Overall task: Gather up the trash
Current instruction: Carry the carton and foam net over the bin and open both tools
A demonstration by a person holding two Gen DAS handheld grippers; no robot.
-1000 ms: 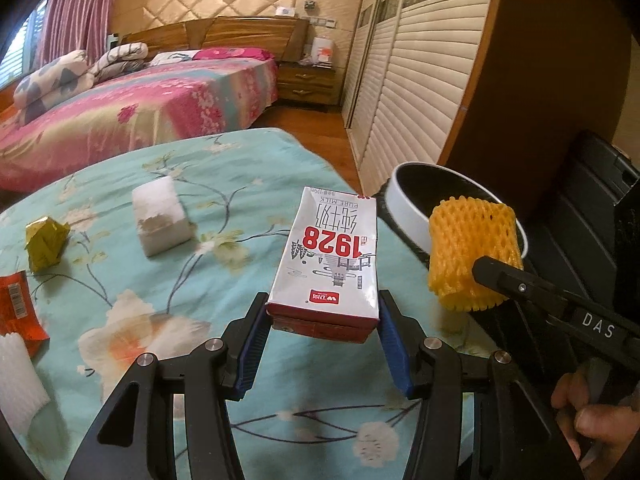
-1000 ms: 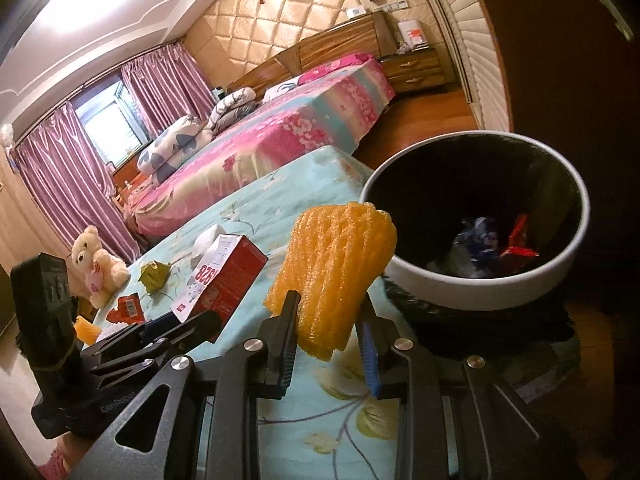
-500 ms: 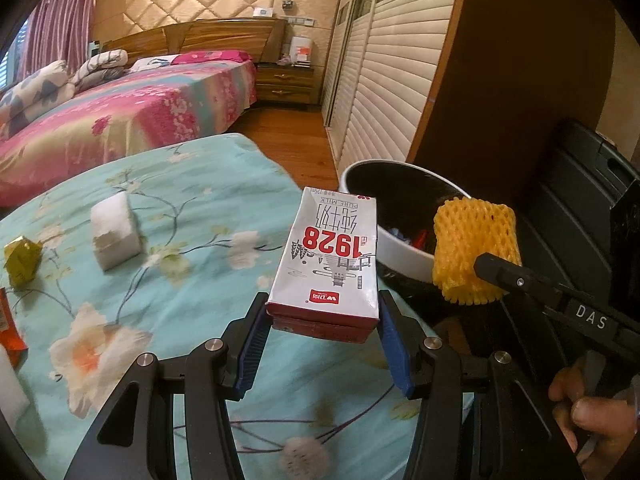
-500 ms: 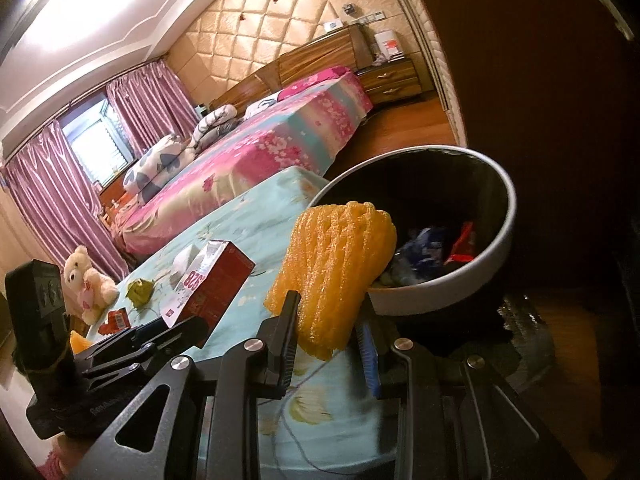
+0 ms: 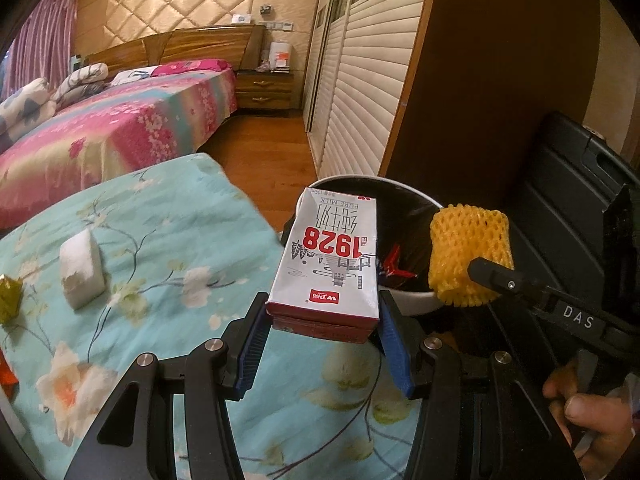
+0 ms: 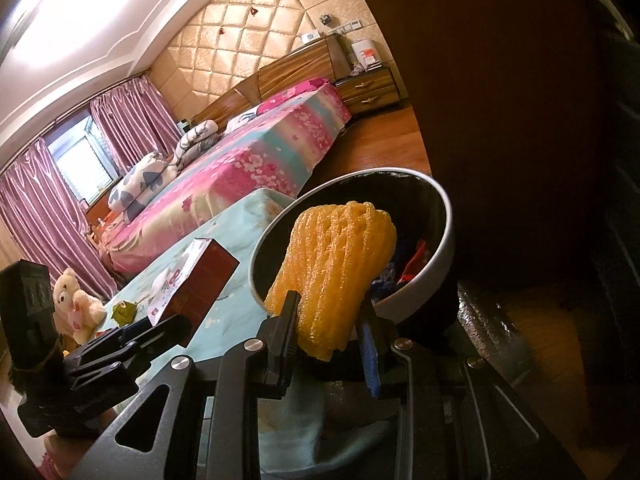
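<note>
Two tongs loaded — milk carton (image 5: 326,264) lengthwise away, foam net (image 6: 334,276) upright

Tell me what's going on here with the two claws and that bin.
A person is clearing trash off a flowered table. The left claw grips a milk carton; the right claw grips a yellow foam net. Both are held at the bin, not yet dropped. A white block and wrappers remain on the table.

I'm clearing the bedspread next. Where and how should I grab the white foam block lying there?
Take the white foam block across its two long flat sides, near the middle, coming down from above. It lies flat on the bedspread with nothing touching it, and its narrow width should fit between the jaws.
</note>
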